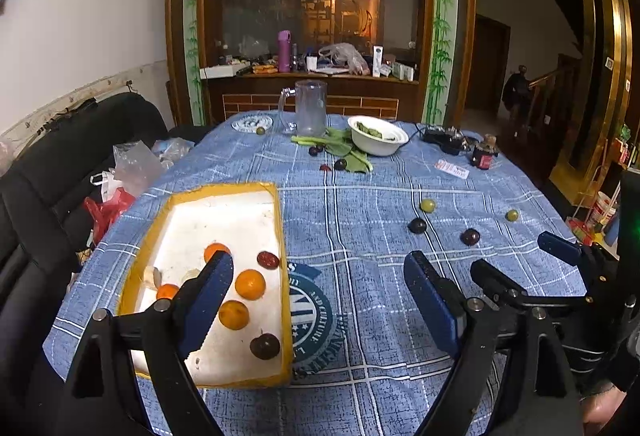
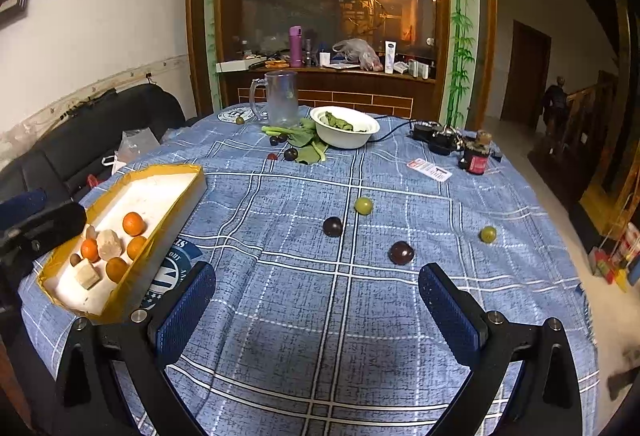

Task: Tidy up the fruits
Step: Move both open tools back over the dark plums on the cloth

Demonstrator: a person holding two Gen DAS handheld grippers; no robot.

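Partly behind left claw (image 1: 318,288), orange (image 1: 216,251)

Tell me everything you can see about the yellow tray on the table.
The tray is a shallow rectangular box with yellow walls and a white, slightly stained floor; it looks like foam or card. It lies flat on the blue checked tablecloth near the table's left edge. Inside lie four oranges, a dark plum, a red date and some pale chunks. The open left gripper hangs beside it, one finger in front of the tray; whether it touches the tray I cannot tell.
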